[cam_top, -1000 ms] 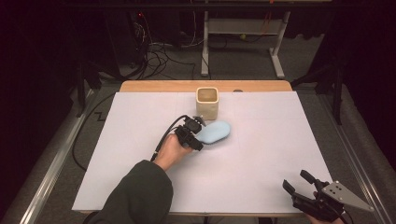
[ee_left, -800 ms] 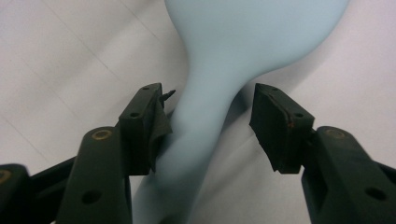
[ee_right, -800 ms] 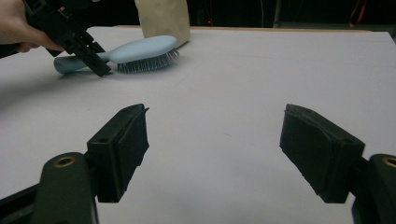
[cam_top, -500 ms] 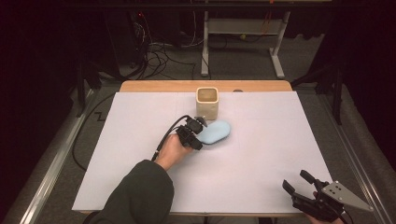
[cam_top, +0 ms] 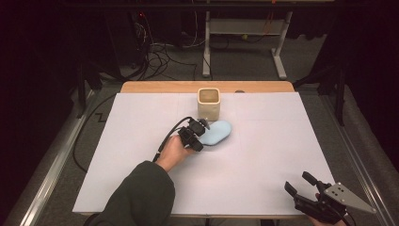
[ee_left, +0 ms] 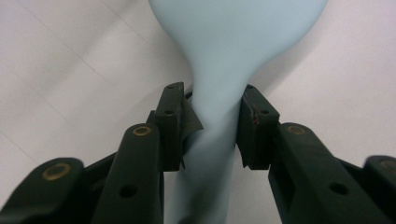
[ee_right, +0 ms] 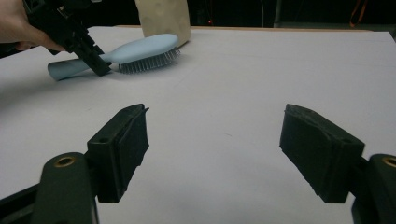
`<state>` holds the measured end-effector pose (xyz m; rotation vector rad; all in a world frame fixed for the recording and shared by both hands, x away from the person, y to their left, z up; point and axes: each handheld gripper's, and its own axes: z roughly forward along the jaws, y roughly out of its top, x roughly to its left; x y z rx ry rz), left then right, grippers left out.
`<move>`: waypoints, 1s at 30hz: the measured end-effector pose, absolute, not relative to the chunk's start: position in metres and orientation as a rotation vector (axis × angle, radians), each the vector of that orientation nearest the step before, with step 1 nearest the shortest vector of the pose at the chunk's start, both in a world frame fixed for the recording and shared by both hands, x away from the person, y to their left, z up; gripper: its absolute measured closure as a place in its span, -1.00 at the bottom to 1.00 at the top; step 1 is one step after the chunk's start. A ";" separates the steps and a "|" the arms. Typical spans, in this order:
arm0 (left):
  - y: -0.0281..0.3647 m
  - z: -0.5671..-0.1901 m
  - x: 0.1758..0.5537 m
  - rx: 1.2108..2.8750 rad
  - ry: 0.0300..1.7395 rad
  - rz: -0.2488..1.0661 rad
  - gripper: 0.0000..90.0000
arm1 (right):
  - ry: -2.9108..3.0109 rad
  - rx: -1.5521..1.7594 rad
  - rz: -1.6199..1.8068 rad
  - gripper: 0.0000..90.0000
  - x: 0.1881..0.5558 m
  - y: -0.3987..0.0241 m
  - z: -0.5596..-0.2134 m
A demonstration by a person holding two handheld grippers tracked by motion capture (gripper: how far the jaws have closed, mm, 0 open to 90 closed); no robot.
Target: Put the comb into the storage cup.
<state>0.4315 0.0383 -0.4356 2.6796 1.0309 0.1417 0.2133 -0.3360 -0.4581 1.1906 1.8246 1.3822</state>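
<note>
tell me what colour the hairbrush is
Light blue all over the hairbrush, with greyish bristles underneath; the right gripper view shows it best, lying bristles down by the beige cup.

Pale blue hairbrush [cam_top: 218,133], cream cup [cam_top: 209,104]

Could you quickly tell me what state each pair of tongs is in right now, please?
Left tongs: have just been closing, now shut on the handle of the light blue hairbrush.
Right tongs: open, holding nothing, above the white table cover.
</note>
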 end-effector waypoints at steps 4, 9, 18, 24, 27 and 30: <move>0.038 -0.435 0.431 2.692 1.016 0.136 0.50 | 1.823 1.192 1.382 -0.46 0.213 -0.336 -0.458; 0.037 -0.435 0.431 2.696 1.011 0.130 0.52 | 1.824 1.193 1.381 -0.46 0.213 -0.336 -0.458; 0.037 -0.435 0.429 2.699 0.990 0.145 0.53 | 1.824 1.191 1.382 -0.46 0.213 -0.336 -0.458; 0.036 -0.434 0.427 2.693 0.985 0.148 0.53 | 1.825 1.190 1.381 -0.46 0.213 -0.336 -0.458; 0.037 -0.433 0.427 2.684 0.982 0.150 0.53 | 1.824 1.192 1.382 -0.46 0.213 -0.336 -0.458; 0.038 -0.431 0.426 2.671 0.974 0.161 0.53 | 1.824 1.191 1.381 -0.46 0.213 -0.336 -0.458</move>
